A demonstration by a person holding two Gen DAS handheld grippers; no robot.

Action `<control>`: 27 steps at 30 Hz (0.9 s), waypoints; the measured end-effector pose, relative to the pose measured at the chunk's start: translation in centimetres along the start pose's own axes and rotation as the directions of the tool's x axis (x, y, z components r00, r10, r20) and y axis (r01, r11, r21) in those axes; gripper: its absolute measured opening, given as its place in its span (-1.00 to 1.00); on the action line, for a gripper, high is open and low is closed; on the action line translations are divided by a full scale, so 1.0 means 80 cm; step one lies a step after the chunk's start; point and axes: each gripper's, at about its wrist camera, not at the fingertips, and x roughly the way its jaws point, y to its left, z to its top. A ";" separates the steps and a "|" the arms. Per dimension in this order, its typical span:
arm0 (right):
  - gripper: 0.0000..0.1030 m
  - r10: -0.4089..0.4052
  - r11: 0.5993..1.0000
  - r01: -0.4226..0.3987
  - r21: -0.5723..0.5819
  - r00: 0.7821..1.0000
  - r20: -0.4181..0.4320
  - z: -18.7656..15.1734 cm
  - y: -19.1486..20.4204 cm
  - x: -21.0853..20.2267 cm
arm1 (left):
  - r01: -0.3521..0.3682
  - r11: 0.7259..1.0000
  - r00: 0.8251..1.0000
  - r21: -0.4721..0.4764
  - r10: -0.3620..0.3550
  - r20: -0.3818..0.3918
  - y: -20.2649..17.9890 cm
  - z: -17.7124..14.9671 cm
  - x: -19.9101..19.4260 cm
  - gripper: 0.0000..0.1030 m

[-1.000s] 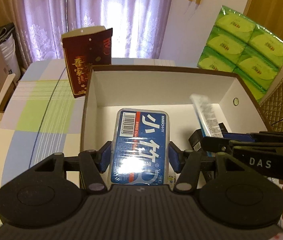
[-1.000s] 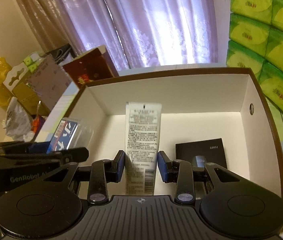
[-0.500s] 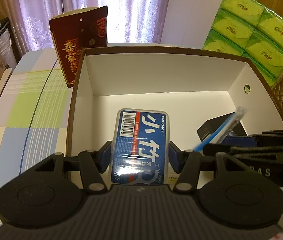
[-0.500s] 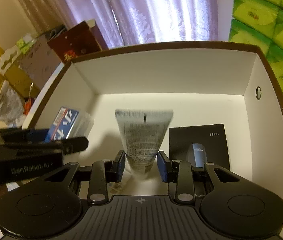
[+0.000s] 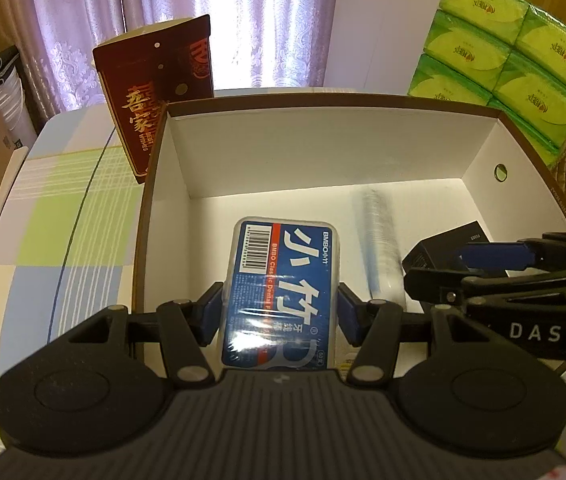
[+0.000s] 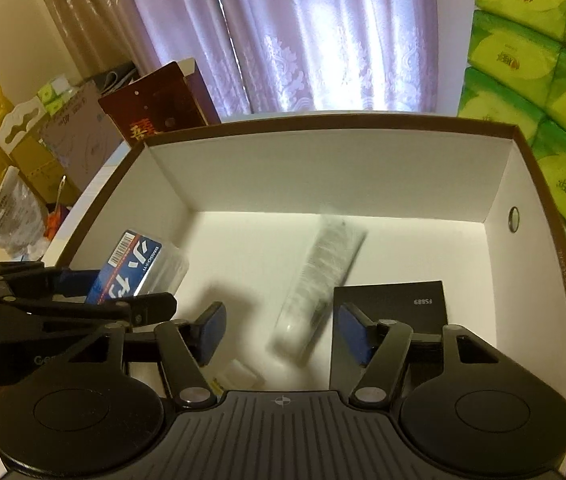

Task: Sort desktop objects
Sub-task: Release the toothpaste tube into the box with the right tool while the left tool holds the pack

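now: tube loose in box, floss pack clamped

floss pack [image 5: 283, 288] is gripped btwn jaws of left gripper [image 5: 281, 314], held over the white box [image 5: 323, 148] near its left wall. right gripper [image 6: 279, 326] jaws are spread wide apart w/ nothing held. white tube [image 6: 319, 284] is seen blurred, just ahead of them, inside the box beside the black carton [image 6: 399, 304]. box is set on the checked desk [image 5: 63, 200], w/ a dark red box [image 5: 155, 92] just beside its far-left corner. green tissue packs [image 5: 507, 60] are stacked at right.
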 end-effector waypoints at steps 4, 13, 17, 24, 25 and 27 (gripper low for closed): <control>0.19 -0.012 1.000 0.012 0.007 1.000 -0.010 -0.001 -0.004 -0.002 | -0.018 1.000 1.000 0.017 0.018 -0.001 -0.003 -0.001 0.002 0.02; 0.23 -0.032 0.999 0.032 0.012 0.999 -0.014 -0.010 -0.013 -0.007 | -0.061 0.995 0.998 0.080 0.062 -0.014 -0.013 -0.006 0.007 0.03; 0.27 -0.036 0.999 0.036 0.010 0.999 -0.014 -0.013 -0.014 -0.010 | -0.074 0.992 0.997 0.099 0.076 -0.020 -0.016 -0.008 0.009 0.03; 0.59 -0.055 0.998 0.055 -0.035 0.998 0.003 -0.014 -0.010 -0.019 | -0.077 0.992 0.997 0.102 0.080 -0.024 -0.014 -0.008 0.007 0.16; 0.64 -0.060 0.997 0.060 -0.046 0.998 0.005 -0.014 -0.009 -0.021 | -0.078 0.992 0.996 0.103 0.081 -0.024 -0.014 -0.008 0.006 0.18; 0.71 -0.070 0.996 0.071 -0.063 0.998 0.006 -0.014 -0.008 -0.023 | -0.078 0.992 0.996 0.103 0.081 -0.027 -0.014 -0.008 0.005 0.21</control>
